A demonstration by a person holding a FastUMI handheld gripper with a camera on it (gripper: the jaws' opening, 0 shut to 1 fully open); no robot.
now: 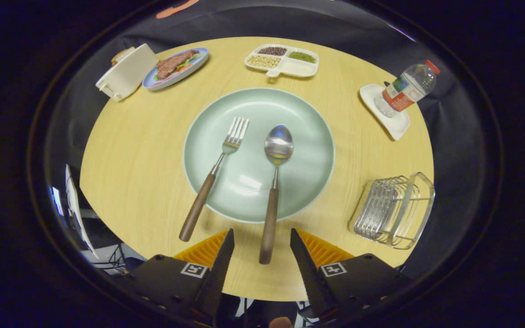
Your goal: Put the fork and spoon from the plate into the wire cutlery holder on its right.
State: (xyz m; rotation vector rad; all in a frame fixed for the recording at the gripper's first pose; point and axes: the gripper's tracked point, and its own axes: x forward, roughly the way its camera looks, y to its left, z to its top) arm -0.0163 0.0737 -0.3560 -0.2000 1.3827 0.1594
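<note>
Tongs released above desk, spoon handle end between fingers. I'd drop straight, pinch handle, then carry to holder, right of tongs.

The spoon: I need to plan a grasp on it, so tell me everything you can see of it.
The spoon has a shiny metal bowl and neck and a brown, wood-looking handle. It lies flat, bowl up, on the pale green plate, to the right of the fork. Its handle crosses the plate's near rim onto the table, ending between the fingertips of the open gripper, which do not touch it.
</note>
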